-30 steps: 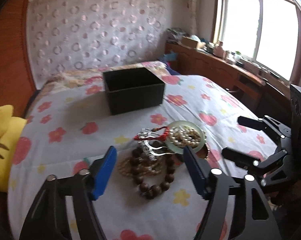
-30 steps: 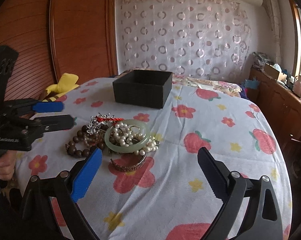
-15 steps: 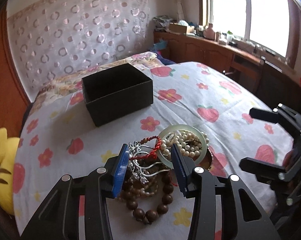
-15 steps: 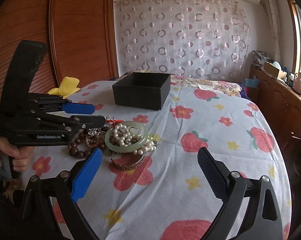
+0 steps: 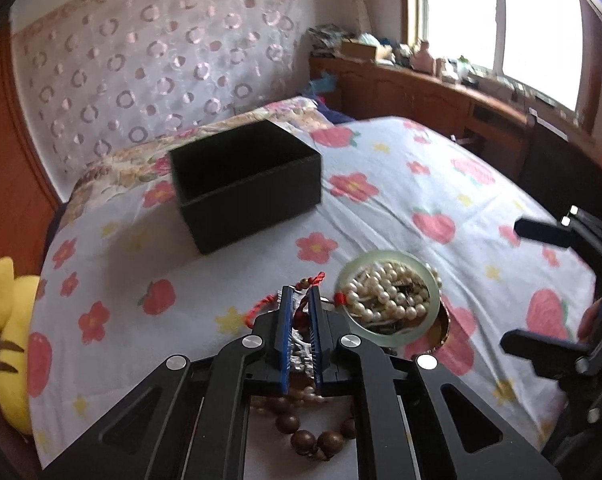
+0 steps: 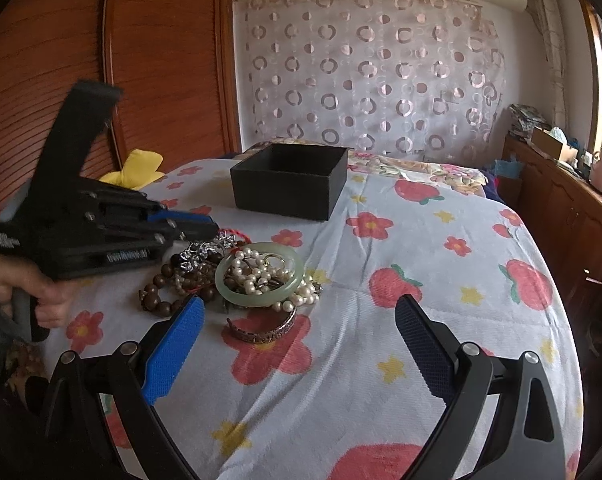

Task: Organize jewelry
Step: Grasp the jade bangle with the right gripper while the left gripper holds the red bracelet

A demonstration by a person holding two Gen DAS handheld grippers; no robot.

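Since the earlier frames: left claw [image 5: 300,300] has advanced into the jewelry heap and its jaws have just been closing, now clenched on the red cord bracelet [image 5: 289,300], with the silver piece [image 6: 199,252] apparently caught beneath. Right claw [image 6: 297,344] unchanged: released, jaws wide, hovering over bare bedspread [image 6: 421,248] just beside the heap, holding nothing. Progress, judged: first pick only begun; nothing can be seen inside the black box [image 5: 245,180], though its floor is not fully visible. All pieces remain on the bed, clustered together, with the box well apart beyond them. Count of items: one open black box; one pale green bangle [image 6: 259,276] lying flat; one string of pearls [image 5: 389,292] piled inside and under the bangle; one dark wooden bead bracelet [image 6: 161,292]; one smaller tan bead strand, partly hidden; one metal cuff [image 6: 261,328], nearest the right claw; one red cord bracelet; one silver ornament. Remaining, judged: every piece must be lifted to the box. Also present: one yellow plush toy [image 5: 1,340] at the bed's edge.
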